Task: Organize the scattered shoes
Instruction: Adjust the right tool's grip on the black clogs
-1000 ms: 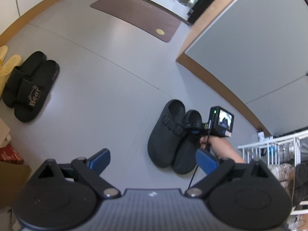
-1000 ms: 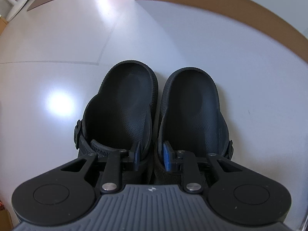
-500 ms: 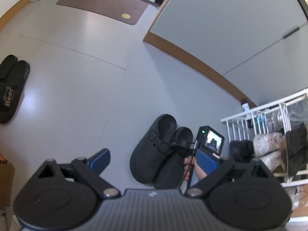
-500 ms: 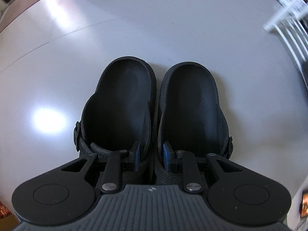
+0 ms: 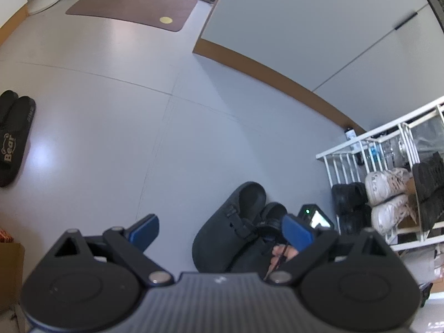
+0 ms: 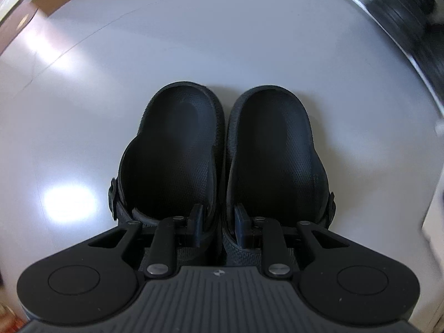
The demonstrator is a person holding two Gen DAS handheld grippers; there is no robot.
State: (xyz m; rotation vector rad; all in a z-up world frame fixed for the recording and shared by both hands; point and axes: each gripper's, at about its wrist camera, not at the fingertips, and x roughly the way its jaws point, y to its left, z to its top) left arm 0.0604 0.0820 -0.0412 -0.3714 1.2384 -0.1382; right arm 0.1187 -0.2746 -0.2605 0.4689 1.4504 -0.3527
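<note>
Grey floor [image 5: 194, 138], two black clogs [image 6: 222, 152] pinched together, two black slides [image 5: 14, 136].

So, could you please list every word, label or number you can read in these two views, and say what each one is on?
"Bear" – pale lettering on the strap of the black slide sandal at the left edge of the left wrist view.
Side of the same sandal's sole: a short print, too small to read.
Brown floor mat: faint lettering along its far edge, too blurred to read.
Right wrist view: no text.
</note>
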